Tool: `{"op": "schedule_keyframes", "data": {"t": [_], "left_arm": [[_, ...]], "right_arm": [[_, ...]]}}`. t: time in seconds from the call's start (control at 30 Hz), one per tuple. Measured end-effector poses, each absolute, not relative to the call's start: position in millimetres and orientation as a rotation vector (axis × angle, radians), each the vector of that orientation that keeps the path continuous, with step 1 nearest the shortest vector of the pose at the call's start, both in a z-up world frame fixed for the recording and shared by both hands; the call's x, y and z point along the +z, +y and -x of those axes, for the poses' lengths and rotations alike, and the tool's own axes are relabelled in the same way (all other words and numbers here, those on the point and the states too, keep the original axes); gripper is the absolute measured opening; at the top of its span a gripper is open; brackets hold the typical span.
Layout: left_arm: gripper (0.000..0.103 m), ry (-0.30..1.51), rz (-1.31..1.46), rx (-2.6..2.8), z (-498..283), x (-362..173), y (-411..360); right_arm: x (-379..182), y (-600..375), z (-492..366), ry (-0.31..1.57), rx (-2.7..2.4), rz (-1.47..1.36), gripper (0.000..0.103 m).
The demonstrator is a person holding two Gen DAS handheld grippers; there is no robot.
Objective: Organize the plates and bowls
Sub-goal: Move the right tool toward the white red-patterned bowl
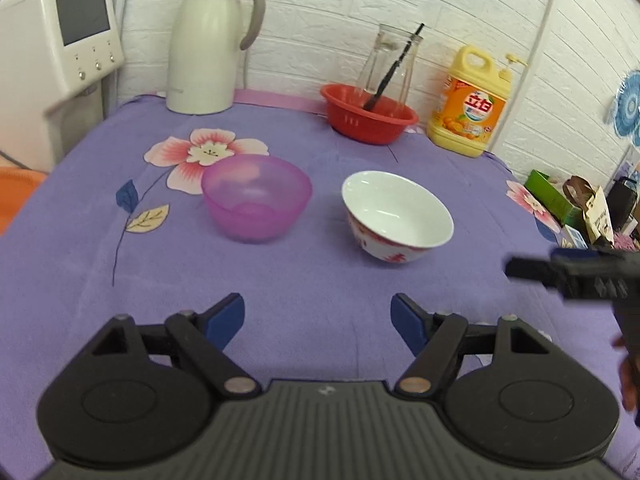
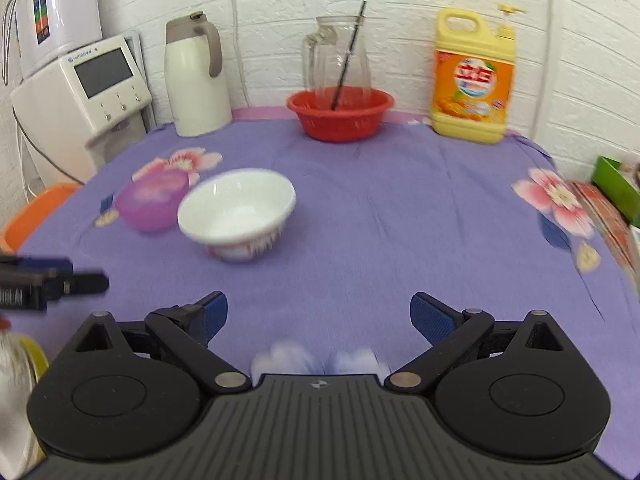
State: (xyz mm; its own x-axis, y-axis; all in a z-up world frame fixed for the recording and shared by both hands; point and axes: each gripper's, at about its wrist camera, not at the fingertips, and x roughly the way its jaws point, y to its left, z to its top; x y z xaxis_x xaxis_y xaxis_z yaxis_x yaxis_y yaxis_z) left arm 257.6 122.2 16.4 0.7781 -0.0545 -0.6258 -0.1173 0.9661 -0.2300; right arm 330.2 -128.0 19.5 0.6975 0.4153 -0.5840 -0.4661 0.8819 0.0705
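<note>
Only in the right wrist view: wall-mounted white unit at upper left, white-blue blur at the near desk edge; only in the left: blue doily on the right wall. Wide bare purple cloth right of white bowl, pink bowl just beside. Left gripper and right gripper: jaws spread, empty.

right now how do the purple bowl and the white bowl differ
The purple bowl is translucent plastic in one plain colour; the white bowl is opaque and glossy, with a red pattern on its outer wall. The purple bowl has a broad flat base, while the white bowl narrows to a small foot. The purple bowl sits by the printed flower, the white bowl on plain cloth. Both stand upright, empty and apart on the purple tablecloth.
</note>
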Motion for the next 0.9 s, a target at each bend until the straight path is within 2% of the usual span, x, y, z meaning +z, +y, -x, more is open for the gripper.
{"op": "schedule_keyframes", "data": {"t": [0.13, 0.33, 0.67, 0.9], "left_arm": [[0.074, 0.682, 0.269, 0.035, -259.5, 14.7, 129.8], [0.074, 0.681, 0.265, 0.028, -259.3, 14.7, 139.8], [0.074, 0.667, 0.323, -0.011, -276.2, 19.5, 137.8], [0.074, 0.683, 0.647, -0.037, -322.0, 16.9, 140.5]], "right_arm": [[23.2, -91.2, -394.4, 0.668, 0.485, 0.108, 0.103], [-5.5, -46.5, -460.0, 0.826, 0.398, 0.307, 0.103], [2.0, -41.7, -459.0, 0.87, 0.383, 0.427, 0.103], [-9.0, -43.1, -457.8, 0.859, 0.435, 0.275, 0.103]]}}
